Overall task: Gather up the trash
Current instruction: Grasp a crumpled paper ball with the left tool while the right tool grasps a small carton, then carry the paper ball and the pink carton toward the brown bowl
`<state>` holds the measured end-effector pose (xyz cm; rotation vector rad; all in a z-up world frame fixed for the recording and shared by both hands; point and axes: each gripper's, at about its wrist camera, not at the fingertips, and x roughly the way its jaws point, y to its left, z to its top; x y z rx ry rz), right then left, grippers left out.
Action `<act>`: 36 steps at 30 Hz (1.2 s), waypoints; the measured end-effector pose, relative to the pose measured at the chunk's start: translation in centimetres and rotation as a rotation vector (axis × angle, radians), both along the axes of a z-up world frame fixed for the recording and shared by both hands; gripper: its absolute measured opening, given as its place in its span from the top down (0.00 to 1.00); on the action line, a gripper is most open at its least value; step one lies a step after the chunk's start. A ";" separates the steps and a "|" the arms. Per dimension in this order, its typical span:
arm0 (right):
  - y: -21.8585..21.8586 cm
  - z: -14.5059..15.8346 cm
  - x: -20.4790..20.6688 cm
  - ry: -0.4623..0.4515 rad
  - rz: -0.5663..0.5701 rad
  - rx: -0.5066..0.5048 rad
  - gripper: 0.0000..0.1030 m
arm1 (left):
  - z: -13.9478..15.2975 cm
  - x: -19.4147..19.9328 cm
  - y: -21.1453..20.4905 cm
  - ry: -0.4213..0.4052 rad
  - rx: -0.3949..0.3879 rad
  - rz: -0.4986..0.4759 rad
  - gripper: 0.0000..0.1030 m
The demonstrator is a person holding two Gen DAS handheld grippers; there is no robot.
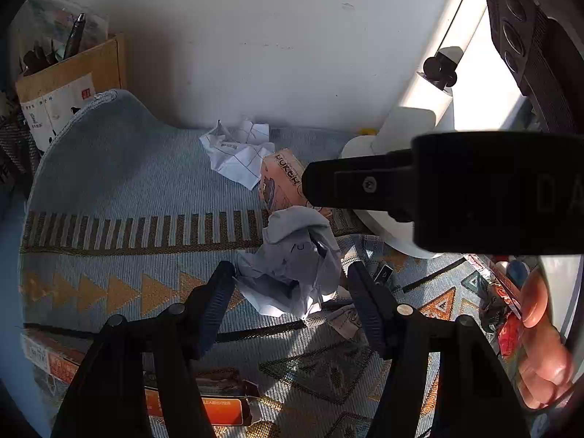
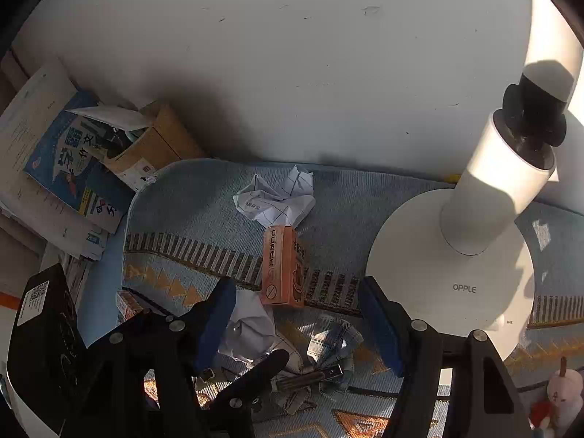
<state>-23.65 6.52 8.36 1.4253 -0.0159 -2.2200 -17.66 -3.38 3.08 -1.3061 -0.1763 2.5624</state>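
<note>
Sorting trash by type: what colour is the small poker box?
Orange-pink with dark lettering, the poker box shows best in the right wrist view.

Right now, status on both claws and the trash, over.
Left claw open, straddling crumpled paper ball, not closed. Right claw open, empty, above it. Second crumpled paper and orange poker card box lie beyond. Lamp base close on the right.

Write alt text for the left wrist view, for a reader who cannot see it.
An open left gripper straddles a crumpled paper ball on a patterned blue mat. Behind lie an orange card box and a second crumpled sheet; the right gripper crosses in front of a white lamp base.
</note>
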 end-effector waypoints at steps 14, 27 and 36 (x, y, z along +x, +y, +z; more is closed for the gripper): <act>1.8 2.8 1.6 0.091 -0.018 -0.078 0.80 | 2.5 2.9 -0.3 0.057 0.032 0.022 0.60; 16.4 3.9 24.0 -0.132 0.053 -0.248 0.79 | 6.4 19.3 4.6 0.077 0.086 -0.033 0.59; 22.7 -5.6 28.8 -0.321 -0.014 -0.408 0.79 | 2.0 24.6 8.0 0.008 0.093 -0.032 0.59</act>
